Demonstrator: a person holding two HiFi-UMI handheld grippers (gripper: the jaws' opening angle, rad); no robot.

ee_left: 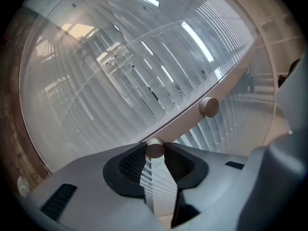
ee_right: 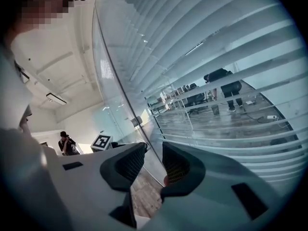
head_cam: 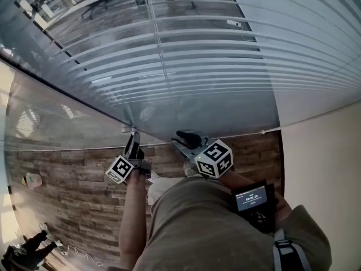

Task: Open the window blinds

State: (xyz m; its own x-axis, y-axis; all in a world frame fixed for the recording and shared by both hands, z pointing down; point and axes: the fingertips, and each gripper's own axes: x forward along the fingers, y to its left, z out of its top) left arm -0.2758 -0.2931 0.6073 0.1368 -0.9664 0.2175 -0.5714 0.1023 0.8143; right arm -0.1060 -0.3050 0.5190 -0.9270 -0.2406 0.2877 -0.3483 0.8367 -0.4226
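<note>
Horizontal white blinds (head_cam: 214, 66) hang behind a glass partition, and their slats (ee_right: 226, 76) stand apart enough to show an office floor beyond. A pale frame bar (ee_left: 192, 121) carries two small round knobs. My left gripper (ee_left: 155, 150) is shut on the nearer knob (ee_left: 155, 147), with its pads pressed on both sides. The second knob (ee_left: 209, 107) is free further along the bar. In the head view the left gripper (head_cam: 133, 143) points at the foot of the glass. Just to its right, my right gripper (head_cam: 181, 138) stands open, with nothing between its pads (ee_right: 178, 165).
A wood-plank floor (head_cam: 73, 191) lies below the glass. A cream wall (head_cam: 321, 151) borders the right side. A small screen device (head_cam: 251, 199) sits by the person's waist. Cables (head_cam: 73, 253) lie on the floor at the lower left. A distant person (ee_right: 65, 143) stands to the left.
</note>
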